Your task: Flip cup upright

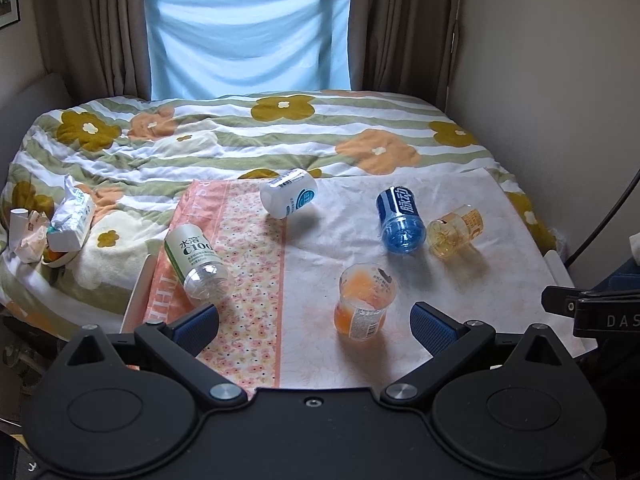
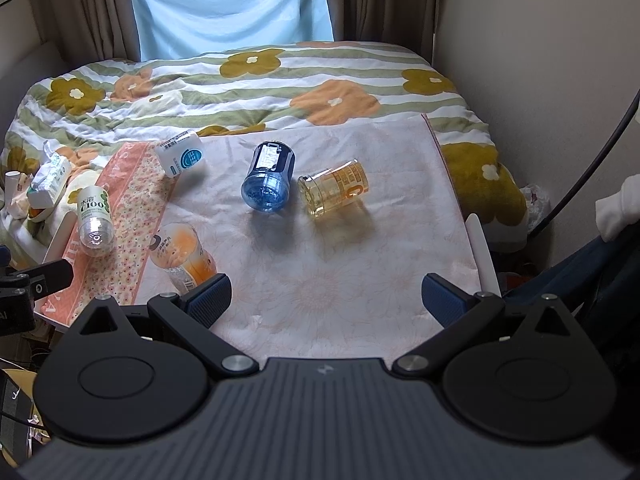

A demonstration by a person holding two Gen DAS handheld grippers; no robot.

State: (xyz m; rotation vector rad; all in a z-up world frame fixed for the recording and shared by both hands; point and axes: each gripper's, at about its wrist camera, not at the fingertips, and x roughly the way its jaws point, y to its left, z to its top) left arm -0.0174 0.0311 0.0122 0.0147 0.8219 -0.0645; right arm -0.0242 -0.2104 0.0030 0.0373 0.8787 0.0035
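Observation:
Several cut-bottle cups lie tipped on a floral cloth (image 1: 320, 356) over a board on the bed. An orange cup (image 1: 365, 305) lies just ahead of my open, empty left gripper (image 1: 316, 322), between its fingers; it also shows in the right wrist view (image 2: 182, 258). A blue cup (image 1: 400, 219), a yellow cup (image 1: 454, 230), a white cup (image 1: 289, 193) and a green-labelled clear cup (image 1: 195, 262) lie on their sides. My right gripper (image 2: 326, 300) is open and empty above the cloth (image 2: 320, 280), short of the blue cup (image 2: 267, 178) and yellow cup (image 2: 334, 190).
A flowered quilt (image 1: 240, 136) covers the bed behind the cloth. A tissue pack (image 1: 74, 216) and crumpled papers (image 1: 28, 236) lie at the left. A wall (image 1: 560, 100) is close on the right. Curtains and a blue sheet hang at the back.

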